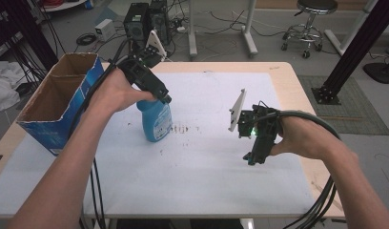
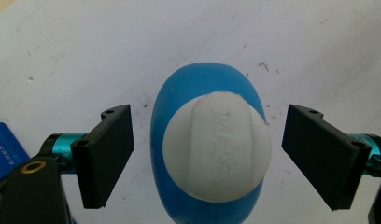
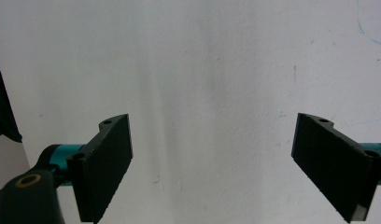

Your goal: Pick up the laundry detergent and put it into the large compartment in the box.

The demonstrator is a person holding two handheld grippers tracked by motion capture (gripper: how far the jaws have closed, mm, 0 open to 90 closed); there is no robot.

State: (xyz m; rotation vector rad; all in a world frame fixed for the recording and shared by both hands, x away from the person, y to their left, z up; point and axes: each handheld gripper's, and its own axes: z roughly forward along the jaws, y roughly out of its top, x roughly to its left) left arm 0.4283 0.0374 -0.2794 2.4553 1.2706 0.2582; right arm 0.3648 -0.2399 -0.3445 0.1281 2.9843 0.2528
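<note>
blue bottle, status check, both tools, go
Left tool open, poised above blue bottle, jaws clear of its white cap. Right tool open, empty over white mat. Bottle upright, cardboard box standing apart.

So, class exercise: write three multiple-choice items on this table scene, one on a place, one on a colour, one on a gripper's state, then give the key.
1. Where is the cardboard box?
A. table's left edge
B. table's right edge
C. on the floor

2. What colour is the bottle?
A. red
B. blue
C. green

3. How does the left gripper stand?
A. shut on the cap
B. open around the cap
C. lying on the table

Key: A, it stands at the left edge; B, blue body under a white cap; B, gaps show on both sides of the cap.
</note>
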